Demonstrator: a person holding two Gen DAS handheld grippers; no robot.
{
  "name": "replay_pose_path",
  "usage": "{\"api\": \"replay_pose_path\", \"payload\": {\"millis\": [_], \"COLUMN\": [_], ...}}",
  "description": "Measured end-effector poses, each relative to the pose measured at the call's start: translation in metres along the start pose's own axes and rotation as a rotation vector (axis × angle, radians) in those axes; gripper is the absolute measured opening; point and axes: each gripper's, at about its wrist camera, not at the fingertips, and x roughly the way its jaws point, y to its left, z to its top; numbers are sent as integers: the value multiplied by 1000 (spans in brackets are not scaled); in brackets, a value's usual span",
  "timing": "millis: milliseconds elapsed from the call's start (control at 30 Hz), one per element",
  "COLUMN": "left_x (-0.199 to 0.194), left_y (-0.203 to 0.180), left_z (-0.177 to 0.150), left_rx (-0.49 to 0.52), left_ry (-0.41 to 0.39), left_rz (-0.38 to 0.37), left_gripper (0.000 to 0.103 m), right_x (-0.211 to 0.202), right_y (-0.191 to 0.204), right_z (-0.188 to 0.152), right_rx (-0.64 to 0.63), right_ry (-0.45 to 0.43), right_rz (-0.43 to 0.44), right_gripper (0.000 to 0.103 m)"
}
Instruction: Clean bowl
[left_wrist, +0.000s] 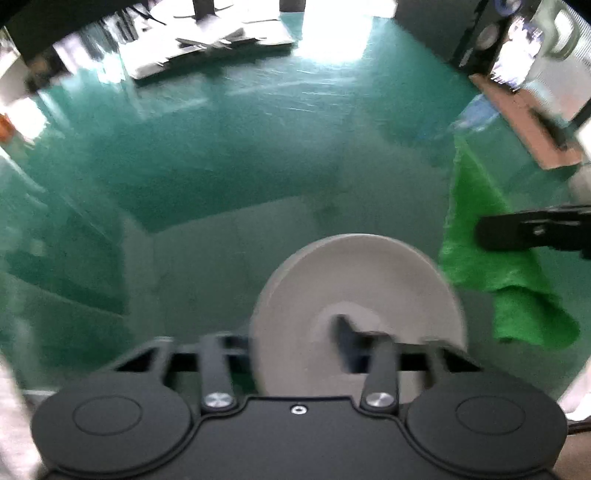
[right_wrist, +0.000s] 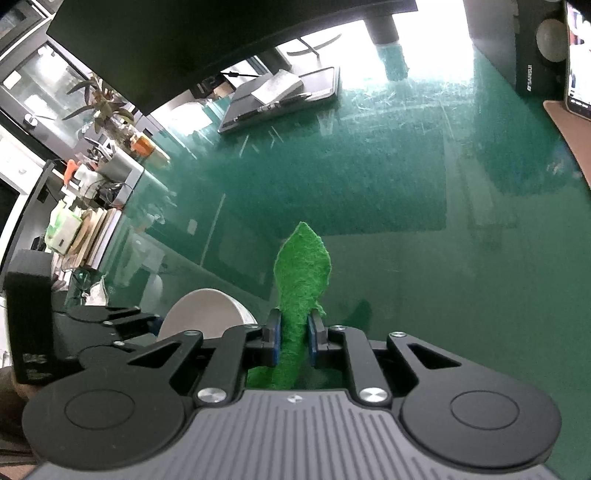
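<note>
Bowl (left_wrist: 354, 295) left of cloth (left_wrist: 476, 236)

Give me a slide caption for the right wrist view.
Right claw pinches a green cloth above the green table, white bowl at left.

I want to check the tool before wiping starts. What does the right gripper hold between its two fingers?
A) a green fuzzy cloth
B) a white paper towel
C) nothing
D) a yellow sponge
A: in the right wrist view the right gripper has its blue pads pressed on both sides of the green fuzzy cloth, which sticks out past the fingertips above the green table.
</note>
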Motion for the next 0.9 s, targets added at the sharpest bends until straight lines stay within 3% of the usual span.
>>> {"api": "replay_pose_path", "payload": {"millis": [100,133,233,300,400,500,567,633,767,833,900], "left_x": [2,3,1,1,2,3,3,0,-1,-5,-3], "left_y": [8,11,2,-2,9,11,11,9,0,2,5], "left_z": [-1,-2,-1,-1,-3,-1,1,2,2,1,-1], "left_rx": [-75,-98,-69,-51,-110,-97,-82,-68,-26,-43,-56], "left_ry": [-10,-10,-7,-3,4,18,22,10,-1,-20,-3], "left_rz": [-39,-47,84,153,118,139,139,80,111,91,103], "left_gripper": [26,31,51,54,57,73,98,103,102,102,94], "right_x": [1,1,3,3,4,5,5,4,1,2,3], "right_y": [-1,-1,-2,-3,-1,0,1,2,6,8,9], "right_z": [0,0,-1,-1,-1,-1,-1,0,2,2,2], "right_rx": [4,7,11,11,8,7,4,2,-8,-20,-29], "right_ry": [2,3,10,12,11,11,11,6,-3,1,7], "right_rz": [-6,-5,-11,-13,-13,-12,-13,-9,4,0,-15], "right_gripper": [15,16,17,17,18,19,20,22,21,17,14]}}
